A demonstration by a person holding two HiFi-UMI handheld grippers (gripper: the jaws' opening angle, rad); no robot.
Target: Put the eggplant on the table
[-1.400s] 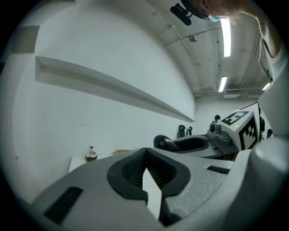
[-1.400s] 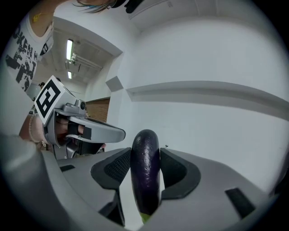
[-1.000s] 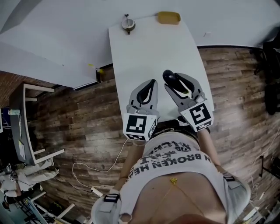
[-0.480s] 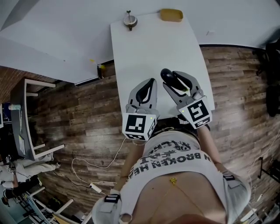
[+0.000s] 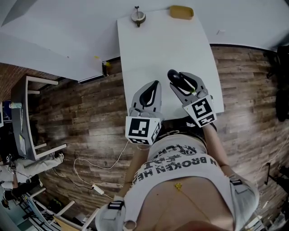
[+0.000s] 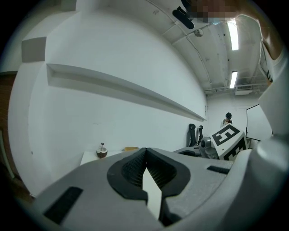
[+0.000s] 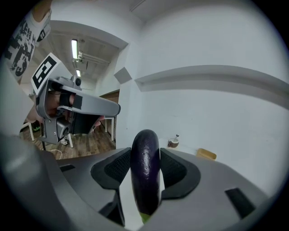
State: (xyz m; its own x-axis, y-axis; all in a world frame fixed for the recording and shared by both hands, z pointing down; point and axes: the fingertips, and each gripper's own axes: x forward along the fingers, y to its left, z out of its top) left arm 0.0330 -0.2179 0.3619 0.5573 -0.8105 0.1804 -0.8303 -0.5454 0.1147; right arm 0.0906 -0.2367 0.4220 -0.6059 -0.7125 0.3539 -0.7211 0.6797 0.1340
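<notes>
Eggplant (image 7: 145, 171): sits clamped between the pads of the right gripper (image 7: 145, 151), over the near right part of the white table (image 5: 162, 45); cannot tell whether it touches the tabletop.
Long axis: runs along the jaws, away from the person.
Ends: dark rounded end points forward at the far end of the table and sticks out past the fingertips; green stem end lies back toward the gripper body.
Left gripper (image 5: 156, 85): hovers over the near edge of the table, just left of the right gripper; jaws together at the tips, nothing between them, only a slit of white table showing behind the pads.
Right gripper: jaws spread to the width of the eggplant and pressing on both its sides.
Eggplant and left gripper: apart, eggplant to the right in the head view.
Far end of table: small round brown cup (image 5: 137, 17) at left, yellow dish (image 5: 181, 11) to its right, both well apart from the eggplant.
</notes>
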